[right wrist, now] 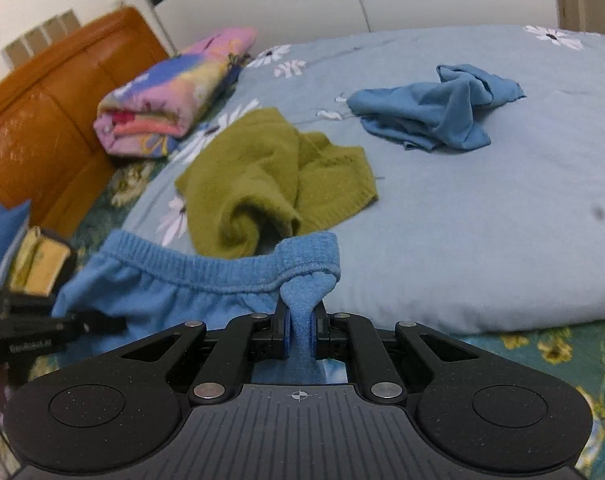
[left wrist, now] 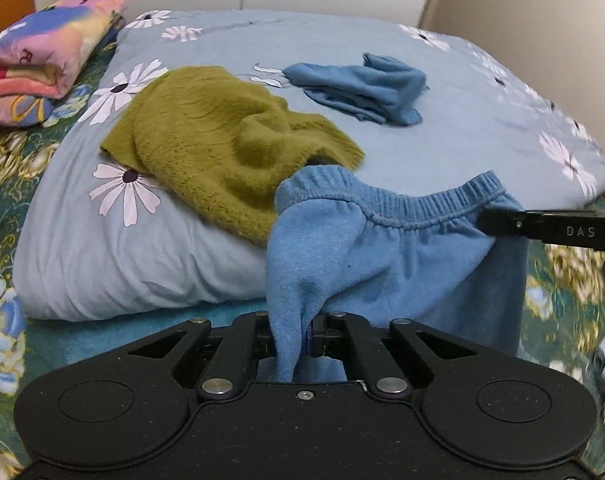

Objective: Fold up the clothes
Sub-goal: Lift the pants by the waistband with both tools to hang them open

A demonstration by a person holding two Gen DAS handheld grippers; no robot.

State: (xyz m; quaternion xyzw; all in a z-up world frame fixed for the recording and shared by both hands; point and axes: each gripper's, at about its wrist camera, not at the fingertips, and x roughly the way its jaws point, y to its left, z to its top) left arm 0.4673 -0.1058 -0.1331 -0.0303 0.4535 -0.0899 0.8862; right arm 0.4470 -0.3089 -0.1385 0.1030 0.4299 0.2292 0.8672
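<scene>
I hold a light blue fleece garment with an elastic waistband (left wrist: 398, 248) stretched between both grippers, above the near edge of the bed. My left gripper (left wrist: 298, 336) is shut on its left end. My right gripper (right wrist: 300, 332) is shut on the other end of the garment (right wrist: 174, 284). The right gripper's finger also shows in the left wrist view (left wrist: 542, 228), pinching the waistband. The left gripper shows at the left edge of the right wrist view (right wrist: 62, 324). An olive green knit sweater (left wrist: 222, 148) lies crumpled just beyond the garment and also shows in the right wrist view (right wrist: 278, 180).
A crumpled darker blue garment (left wrist: 366, 88) lies farther back on the pale blue daisy duvet (left wrist: 482, 132). A folded multicoloured blanket (left wrist: 42, 60) sits at the back left by an orange headboard (right wrist: 42, 120). A green floral sheet (left wrist: 6, 200) borders the duvet.
</scene>
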